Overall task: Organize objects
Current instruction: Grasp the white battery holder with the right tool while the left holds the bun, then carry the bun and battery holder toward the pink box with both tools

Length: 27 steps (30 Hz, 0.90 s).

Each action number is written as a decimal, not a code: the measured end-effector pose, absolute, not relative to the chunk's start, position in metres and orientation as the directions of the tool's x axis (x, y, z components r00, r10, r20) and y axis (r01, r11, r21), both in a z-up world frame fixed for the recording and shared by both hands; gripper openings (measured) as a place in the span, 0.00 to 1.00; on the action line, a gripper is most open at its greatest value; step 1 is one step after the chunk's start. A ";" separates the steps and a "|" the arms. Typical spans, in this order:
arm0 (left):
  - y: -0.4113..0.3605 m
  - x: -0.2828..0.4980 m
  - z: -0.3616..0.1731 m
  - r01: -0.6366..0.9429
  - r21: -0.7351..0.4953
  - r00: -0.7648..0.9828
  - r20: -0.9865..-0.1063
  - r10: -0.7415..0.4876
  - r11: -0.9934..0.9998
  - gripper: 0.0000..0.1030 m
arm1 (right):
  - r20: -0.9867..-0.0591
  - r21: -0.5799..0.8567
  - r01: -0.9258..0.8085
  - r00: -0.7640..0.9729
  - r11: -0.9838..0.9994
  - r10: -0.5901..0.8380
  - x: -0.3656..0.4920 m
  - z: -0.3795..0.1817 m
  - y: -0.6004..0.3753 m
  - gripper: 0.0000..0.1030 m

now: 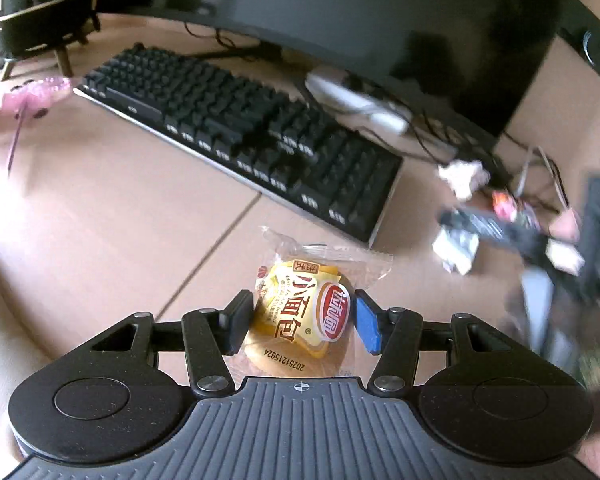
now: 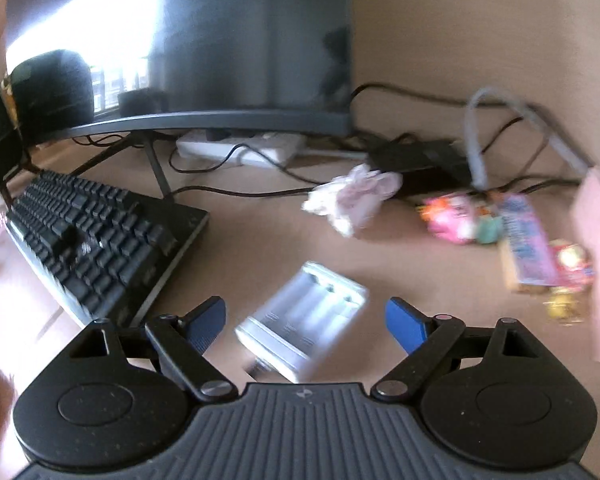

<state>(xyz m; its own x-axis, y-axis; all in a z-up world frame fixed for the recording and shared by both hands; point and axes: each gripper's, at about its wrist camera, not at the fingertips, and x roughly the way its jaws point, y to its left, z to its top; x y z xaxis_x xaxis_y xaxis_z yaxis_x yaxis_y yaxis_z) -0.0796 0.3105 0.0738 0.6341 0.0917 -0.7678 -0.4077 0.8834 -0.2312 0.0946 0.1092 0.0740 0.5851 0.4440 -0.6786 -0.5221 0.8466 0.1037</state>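
Now the left gripper (image 1: 301,312) is clamped on the packaged small bread (image 1: 303,312), held above the desk (image 1: 100,208) just in front of the keyboard (image 1: 236,132). Right gripper (image 2: 304,320) gapes wide over a white battery charger (image 2: 303,320), pads not touching it.

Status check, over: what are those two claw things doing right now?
Left gripper: fingers clamped on small bread packet. Right gripper: open, above white battery charger, not gripping. Keyboard alongside; nothing blocking.
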 end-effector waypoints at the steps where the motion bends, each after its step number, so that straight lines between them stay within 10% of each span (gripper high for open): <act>1: 0.308 -0.081 0.075 -0.400 -0.199 0.624 -0.774 0.107 0.895 0.57 | -0.688 0.070 -0.521 0.593 0.851 0.419 0.097 0.072 0.118 0.85; 4: 0.300 -0.082 0.077 -0.375 -0.135 0.620 -0.772 0.140 0.917 0.57 | -0.698 0.021 -0.524 0.602 0.851 0.388 0.100 0.067 0.128 0.83; 6: 0.298 -0.081 0.074 -0.360 -0.155 0.623 -0.774 0.114 0.920 0.57 | -0.694 -0.010 -0.533 0.613 0.846 0.378 0.096 0.068 0.125 0.70; 8: 0.292 -0.078 0.071 -0.336 -0.164 0.623 -0.778 0.088 0.927 0.57 | -0.714 -0.009 -0.564 0.581 0.825 0.390 0.092 0.069 0.117 0.35; 11: 0.278 -0.070 0.072 -0.276 -0.173 0.633 -0.773 0.043 0.945 0.57 | -0.734 -0.035 -0.578 0.569 0.815 0.372 0.077 0.069 0.093 0.26; 27: 0.169 -0.025 0.075 0.061 -0.166 0.625 -0.763 -0.168 0.984 0.57 | -0.741 -0.144 -0.368 0.655 0.919 0.147 0.014 0.071 -0.069 0.25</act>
